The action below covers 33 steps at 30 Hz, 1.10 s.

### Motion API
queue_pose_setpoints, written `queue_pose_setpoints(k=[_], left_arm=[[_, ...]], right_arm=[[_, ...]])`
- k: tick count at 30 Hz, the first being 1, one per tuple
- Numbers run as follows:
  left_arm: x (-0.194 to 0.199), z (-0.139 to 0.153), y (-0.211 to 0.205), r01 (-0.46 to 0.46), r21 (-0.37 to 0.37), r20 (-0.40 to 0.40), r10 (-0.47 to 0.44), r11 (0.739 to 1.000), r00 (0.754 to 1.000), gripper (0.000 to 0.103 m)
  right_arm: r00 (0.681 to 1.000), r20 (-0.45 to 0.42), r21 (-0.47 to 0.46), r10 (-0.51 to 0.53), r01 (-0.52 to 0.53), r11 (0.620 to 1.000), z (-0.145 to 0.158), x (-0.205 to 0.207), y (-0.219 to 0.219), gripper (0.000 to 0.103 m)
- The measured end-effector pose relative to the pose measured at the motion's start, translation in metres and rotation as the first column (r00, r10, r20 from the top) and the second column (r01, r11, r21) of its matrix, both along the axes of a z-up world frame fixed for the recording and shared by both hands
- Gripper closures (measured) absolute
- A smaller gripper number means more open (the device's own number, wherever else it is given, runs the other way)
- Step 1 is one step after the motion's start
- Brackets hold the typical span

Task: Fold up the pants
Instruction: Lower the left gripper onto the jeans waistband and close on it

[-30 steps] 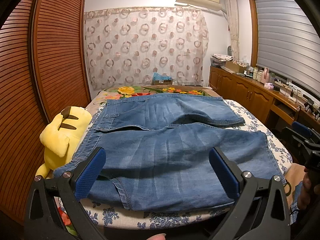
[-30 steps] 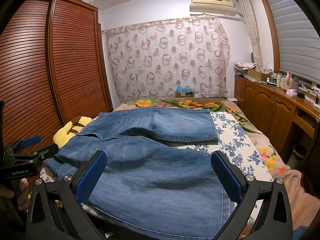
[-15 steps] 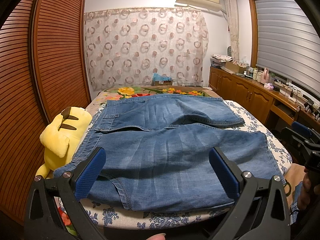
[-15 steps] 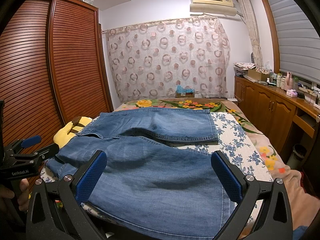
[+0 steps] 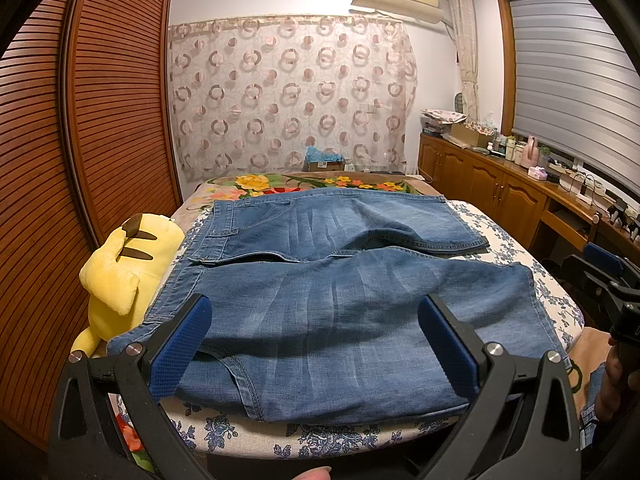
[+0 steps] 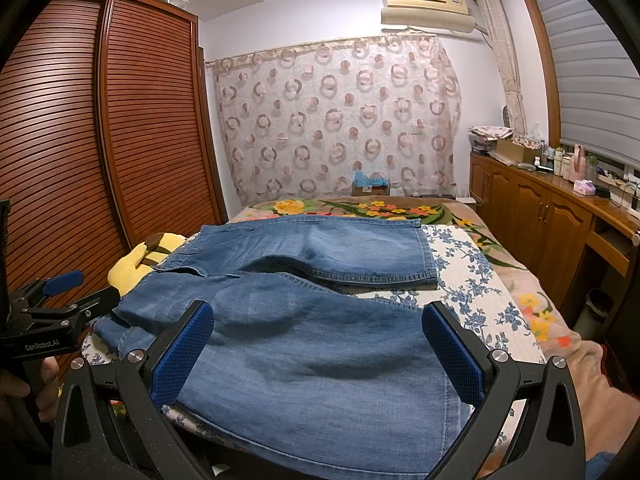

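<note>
Ahead of the left gripper (image 5: 314, 342), jaws spread and empty, the jeans (image 5: 340, 300) lie flat on the bed (image 5: 360, 438). Likewise, the right gripper (image 6: 318, 346) hangs wide apart over the near leg; pinching one layer could skew the fold.

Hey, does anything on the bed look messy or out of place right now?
Slightly. The jeans lie with legs splayed apart, the near leg rumpled, its edge hanging off the bed. A yellow plush toy is wedged beside the waistband.
</note>
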<state>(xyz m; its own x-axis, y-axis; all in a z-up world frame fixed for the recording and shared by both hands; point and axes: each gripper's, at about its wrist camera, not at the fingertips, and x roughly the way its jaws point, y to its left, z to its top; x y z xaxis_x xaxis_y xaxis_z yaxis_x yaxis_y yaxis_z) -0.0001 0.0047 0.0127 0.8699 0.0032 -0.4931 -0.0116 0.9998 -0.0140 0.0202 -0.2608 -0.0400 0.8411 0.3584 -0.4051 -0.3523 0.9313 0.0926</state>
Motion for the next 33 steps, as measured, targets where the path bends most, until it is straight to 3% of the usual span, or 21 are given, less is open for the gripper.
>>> queue_pose_setpoints(k=[10, 33], left_arm=[[-0.003, 0.012, 0.0, -0.003, -0.007, -0.03, 0.003, 1.0, 1.0, 0.0], [0.013, -0.04, 0.074, -0.101, -0.013, -0.144, 0.098, 0.995, 0.985, 0.0]], right_arm=[[1.0, -0.022, -0.009, 0.015, -0.015, 1.0, -0.002, 0.006, 0.0, 0.0], [0.987, -0.161, -0.144, 0.016, -0.04, 0.989, -0.016, 0.032, -0.007, 0.0]])
